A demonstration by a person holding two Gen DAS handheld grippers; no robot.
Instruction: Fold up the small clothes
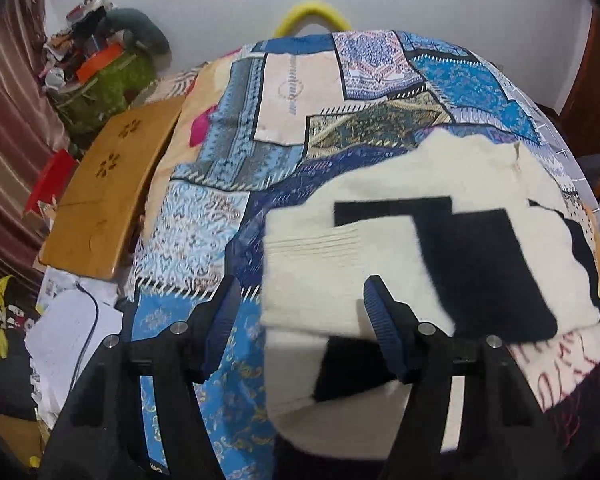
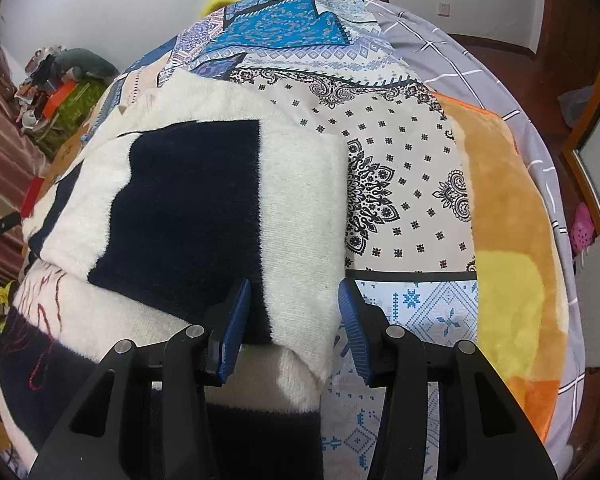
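A fuzzy cream and navy sweater point(image 1: 440, 216) lies on a patchwork bedspread point(image 1: 228, 184). One cream sleeve is folded across its front. My left gripper point(image 1: 300, 300) is open, its jaws wide apart over the sleeve cuff, holding nothing. In the right wrist view the same sweater point(image 2: 180, 208) fills the left and middle. My right gripper point(image 2: 294, 304) is open, with the jaws either side of the sweater's folded right edge. The patchwork bedspread point(image 2: 404, 184) shows bare to its right.
A wooden lap table point(image 1: 108, 188) lies left of the bed. Clutter point(image 1: 96, 60) is piled in the far left corner, papers point(image 1: 68, 332) lie on the floor. An orange and yellow blanket point(image 2: 508, 248) lies at the right side of the bed.
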